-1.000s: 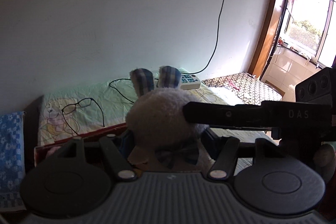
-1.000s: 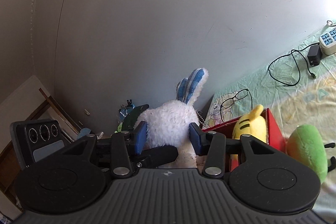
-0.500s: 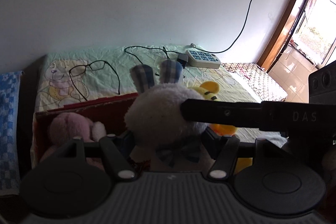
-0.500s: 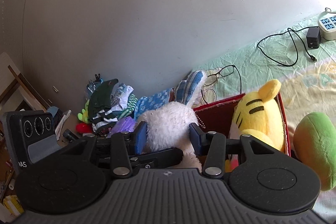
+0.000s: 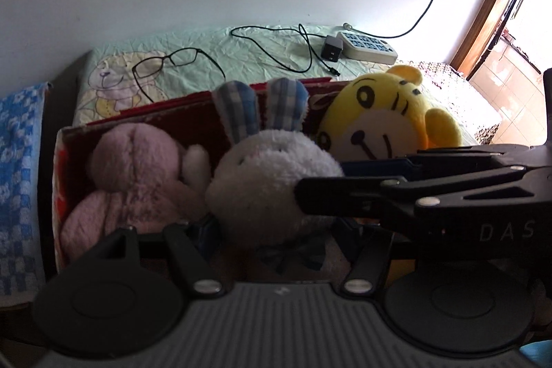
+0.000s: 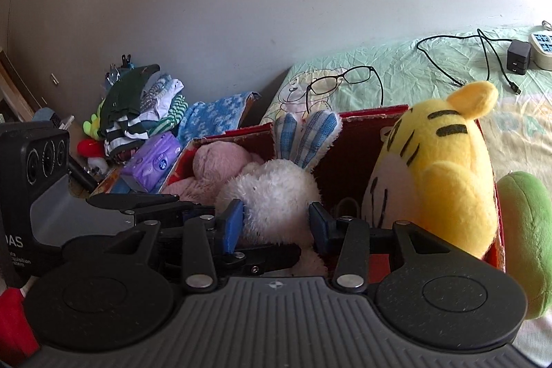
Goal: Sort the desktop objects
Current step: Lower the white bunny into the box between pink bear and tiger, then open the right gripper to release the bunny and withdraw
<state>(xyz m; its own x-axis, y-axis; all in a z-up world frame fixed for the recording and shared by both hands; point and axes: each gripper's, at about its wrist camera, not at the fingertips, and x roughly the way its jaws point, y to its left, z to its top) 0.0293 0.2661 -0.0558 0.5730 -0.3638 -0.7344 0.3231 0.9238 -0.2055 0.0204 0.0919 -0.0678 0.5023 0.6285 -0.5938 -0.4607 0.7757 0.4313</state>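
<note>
White plush rabbit (image 6: 272,195), clamped in both our tongs (image 5: 272,226) (image 6: 276,225), sits over red box (image 6: 362,133); pink plush (image 5: 134,175) and yellow tiger (image 6: 438,181) crowd either side.

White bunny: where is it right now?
The white bunny sits centre in both wrist views, held by both grippers over the red box, between the pink plush and the yellow tiger.

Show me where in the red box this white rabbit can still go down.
The red box has one bare gap, between the pink plush at its left end and the yellow tiger at its right. The white rabbit, clamped by both grippers, sits over that gap. Both ends are crowded.
</note>
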